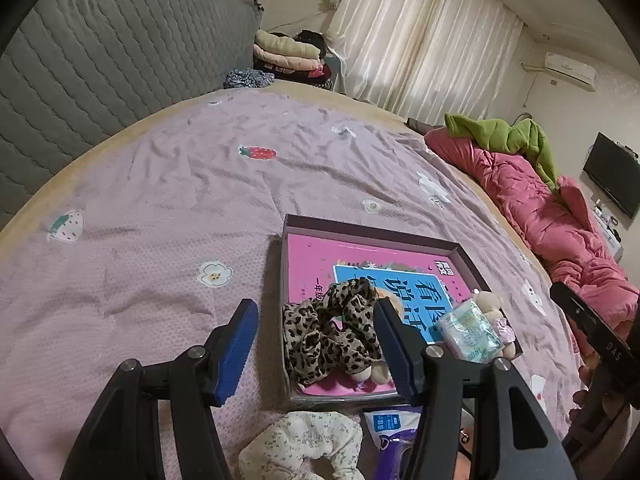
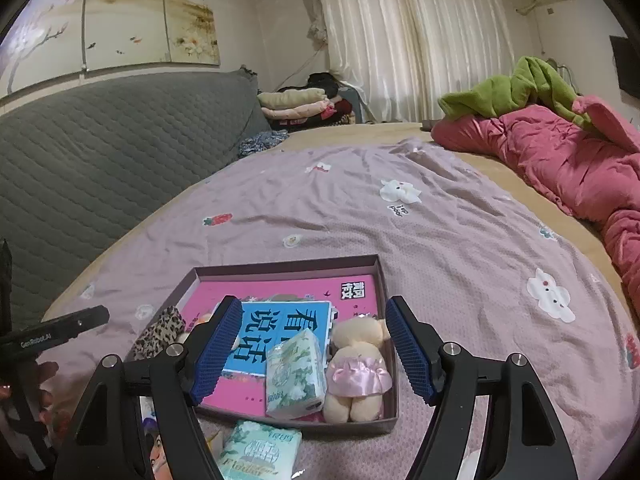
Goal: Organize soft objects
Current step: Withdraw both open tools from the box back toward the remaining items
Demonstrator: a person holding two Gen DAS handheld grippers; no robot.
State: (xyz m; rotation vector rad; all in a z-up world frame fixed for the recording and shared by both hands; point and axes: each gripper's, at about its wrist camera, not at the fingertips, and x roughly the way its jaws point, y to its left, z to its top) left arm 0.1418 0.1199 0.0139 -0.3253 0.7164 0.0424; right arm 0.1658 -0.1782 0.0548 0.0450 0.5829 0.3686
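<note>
Two views share one shallow box (image 1: 460, 250) lying on a bed (image 1: 168, 184) with a pink book (image 1: 316, 256) flat on its floor. From the left wrist, the left tool (image 1: 316, 350) hangs with its blue pads wide apart and nothing between them; straight ahead, in the box's near corner, a leopard-print scrunchie (image 1: 332, 332) is bunched on the book, and its right side is hidden behind the right-hand pad. Further right in the box sit a tissue pack (image 1: 470, 334) and a plush doll (image 1: 490, 304), touching each other. Below the tool, outside the box's near wall, a cream floral scrunchie (image 1: 308, 444) lies on the bed just beside a blue-and-white packet (image 1: 390, 424). From the right wrist, the right tool (image 2: 314, 352) is likewise spread open and empty, and between its pads the box (image 2: 280, 266) shows the tissue pack (image 2: 294, 376) and the plush doll (image 2: 358, 368) side by side against the near wall. The leopard-print scrunchie (image 2: 158, 334) peeks out left of the left-hand pad. A second tissue pack (image 2: 260, 452) lies on the bed below, outside the box.
</note>
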